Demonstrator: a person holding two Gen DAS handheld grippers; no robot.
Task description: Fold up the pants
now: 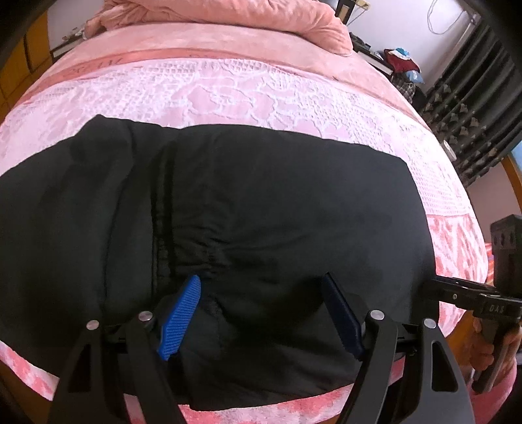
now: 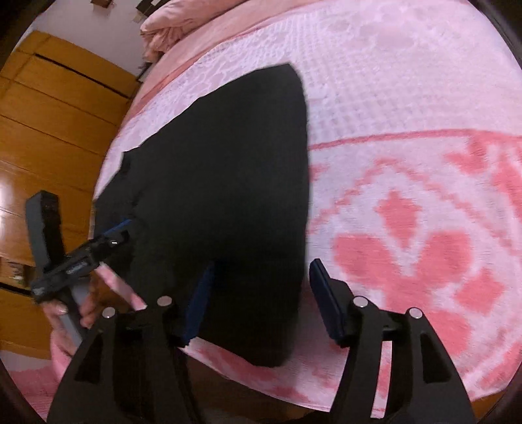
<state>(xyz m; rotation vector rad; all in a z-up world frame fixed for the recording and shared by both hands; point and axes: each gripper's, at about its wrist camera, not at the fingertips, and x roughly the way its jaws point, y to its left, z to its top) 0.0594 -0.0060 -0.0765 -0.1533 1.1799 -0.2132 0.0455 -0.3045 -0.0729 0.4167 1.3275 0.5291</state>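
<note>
Black pants (image 1: 261, 202) lie folded into a wide bundle across the pink bed (image 1: 228, 94), with a gathered waistband seam near the middle. My left gripper (image 1: 261, 280) stands open over the bundle's near edge, its blue pads (image 1: 182, 316) spread apart and resting on the cloth with nothing clamped. In the right wrist view the pants (image 2: 228, 179) run away from me. My right gripper (image 2: 263, 264) is open and straddles the bundle's right edge, one finger on the black cloth and one over the blanket. The right gripper (image 1: 429, 287) shows at the pants' right end, and the left gripper (image 2: 119, 228) at the left.
A crumpled pink quilt (image 1: 228, 19) lies at the head of the bed. A wooden wardrobe (image 2: 49, 114) stands to the left, and a dark patterned curtain (image 1: 473, 98) and a cluttered nightstand (image 1: 401, 62) to the right. Hands (image 2: 84, 303) hold the gripper handles at the bed's near edge.
</note>
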